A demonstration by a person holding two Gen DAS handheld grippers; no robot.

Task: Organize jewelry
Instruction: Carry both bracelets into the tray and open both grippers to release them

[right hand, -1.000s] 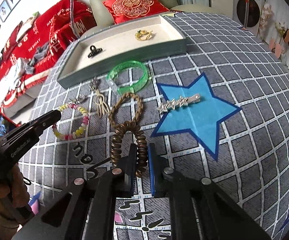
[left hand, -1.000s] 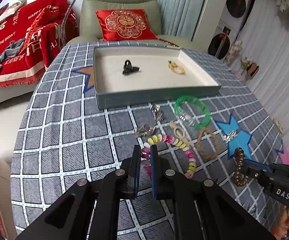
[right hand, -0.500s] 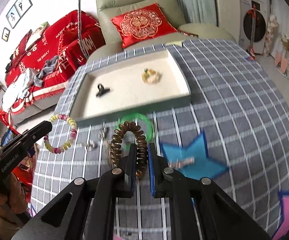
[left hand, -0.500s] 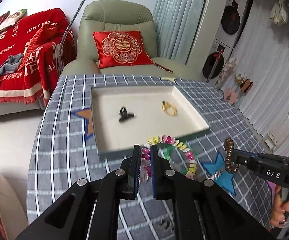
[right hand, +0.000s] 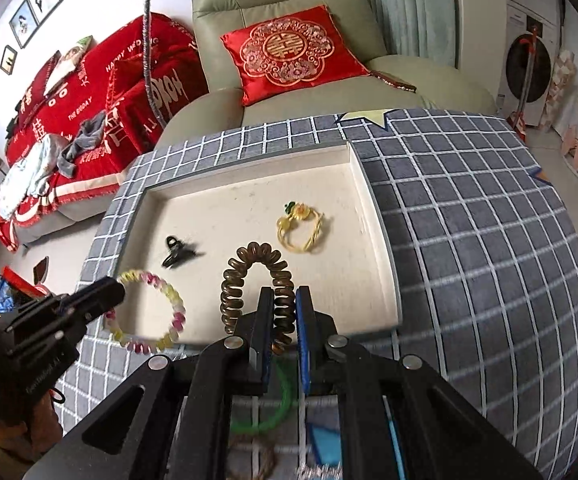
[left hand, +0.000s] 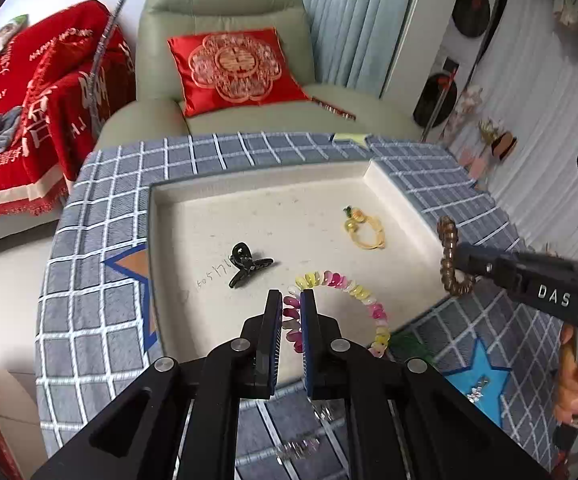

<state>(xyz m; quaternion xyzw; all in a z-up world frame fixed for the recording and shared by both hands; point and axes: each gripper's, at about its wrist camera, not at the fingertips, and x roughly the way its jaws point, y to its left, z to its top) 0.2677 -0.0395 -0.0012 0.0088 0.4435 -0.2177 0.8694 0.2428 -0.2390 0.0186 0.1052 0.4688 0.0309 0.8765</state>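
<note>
My left gripper [left hand: 290, 300] is shut on a pink-and-yellow spiral bracelet [left hand: 363, 304] and holds it above the near part of the cream tray [left hand: 393, 192]. My right gripper [right hand: 281, 300] is shut on a brown spiral hair tie [right hand: 249, 276], also held over the tray's [right hand: 373, 208] near edge. The brown tie shows in the left wrist view [left hand: 449, 256]; the bracelet shows in the right wrist view [right hand: 149, 312]. Inside the tray lie a black claw clip [left hand: 247, 264] and a yellow bracelet [left hand: 363, 230].
A green bangle [right hand: 273, 408], a braided brown band [right hand: 257, 460] and a silver hair clip [left hand: 475, 392] on a blue star lie on the checked tablecloth near the tray. A green armchair with a red cushion [left hand: 233, 68] stands behind the table.
Both grippers have moved forward over the tray with their pieces still held; the tray now fills the middle of both views.
</note>
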